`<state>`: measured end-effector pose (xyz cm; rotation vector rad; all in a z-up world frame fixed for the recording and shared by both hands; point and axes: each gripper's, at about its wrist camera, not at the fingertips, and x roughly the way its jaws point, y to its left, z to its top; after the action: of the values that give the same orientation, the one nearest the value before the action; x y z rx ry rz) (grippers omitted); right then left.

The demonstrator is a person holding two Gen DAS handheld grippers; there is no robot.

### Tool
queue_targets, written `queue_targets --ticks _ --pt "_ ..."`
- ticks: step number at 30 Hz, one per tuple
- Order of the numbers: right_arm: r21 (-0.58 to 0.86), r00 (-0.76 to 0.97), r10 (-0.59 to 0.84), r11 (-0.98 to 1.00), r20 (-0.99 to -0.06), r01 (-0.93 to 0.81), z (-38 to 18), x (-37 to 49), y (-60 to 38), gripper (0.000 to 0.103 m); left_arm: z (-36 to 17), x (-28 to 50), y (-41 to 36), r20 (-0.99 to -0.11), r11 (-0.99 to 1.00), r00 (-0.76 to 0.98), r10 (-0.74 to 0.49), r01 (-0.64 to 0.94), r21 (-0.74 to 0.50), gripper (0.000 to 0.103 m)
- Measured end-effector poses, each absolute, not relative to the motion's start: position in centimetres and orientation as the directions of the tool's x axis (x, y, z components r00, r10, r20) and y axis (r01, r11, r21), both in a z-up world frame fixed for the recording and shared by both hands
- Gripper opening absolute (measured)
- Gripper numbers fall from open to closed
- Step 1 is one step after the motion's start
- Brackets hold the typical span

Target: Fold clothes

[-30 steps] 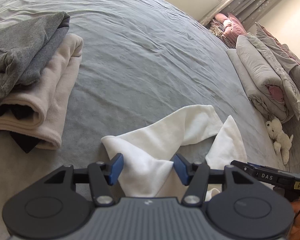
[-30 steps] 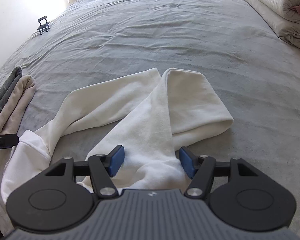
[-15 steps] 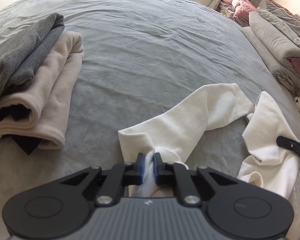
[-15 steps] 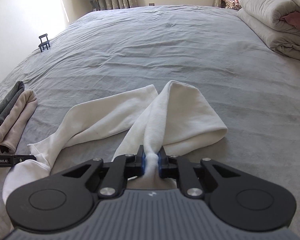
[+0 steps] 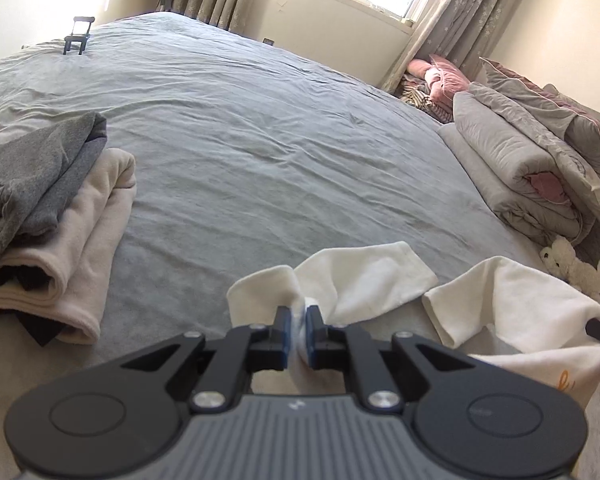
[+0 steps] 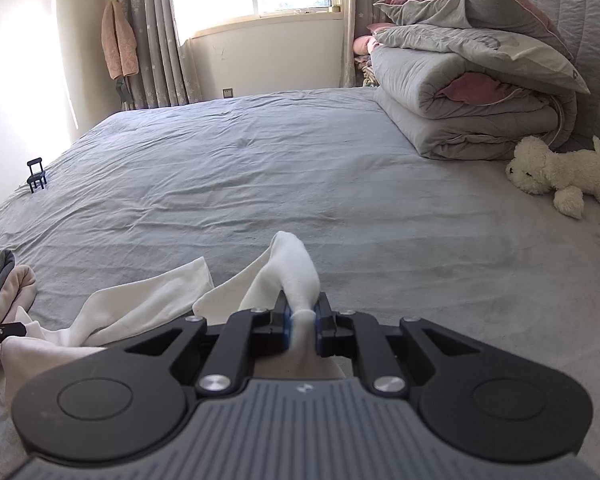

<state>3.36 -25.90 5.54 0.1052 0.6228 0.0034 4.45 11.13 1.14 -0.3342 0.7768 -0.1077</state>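
Observation:
A white garment (image 5: 364,276) lies bunched on the grey bed sheet (image 5: 260,152), lifted at its near edge. My left gripper (image 5: 297,330) is shut on a pinch of its white cloth, which shows between the blue pads. In the right wrist view the same white garment (image 6: 148,304) trails to the left, and my right gripper (image 6: 302,322) is shut on another fold of it that stands up in a peak. The tip of the right gripper shows at the right edge of the left wrist view, behind a raised flap of the garment (image 5: 512,304).
A pile of folded clothes (image 5: 60,216), grey on beige, sits at the left. A folded grey duvet (image 6: 468,96) with pillows and a white plush toy (image 6: 560,176) lie at the right by the headboard. A small black stand (image 6: 36,174) is at the far left edge.
Both grippers went from open around the white cloth to shut on it, then rose and tilted up. The garment's near edge has lifted off the sheet and bunched together.

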Motion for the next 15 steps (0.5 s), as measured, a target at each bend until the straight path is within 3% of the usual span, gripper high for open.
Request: queue_targets --ticks 15 --pt "0.150 0.727 0.014 0.981 -0.686 0.123 3.5 -5.9 -29.5 0.012 1.1 -2.9 7.8 -0.734 0.961 0.630 -0.255 0.079 -0.266 0.008"
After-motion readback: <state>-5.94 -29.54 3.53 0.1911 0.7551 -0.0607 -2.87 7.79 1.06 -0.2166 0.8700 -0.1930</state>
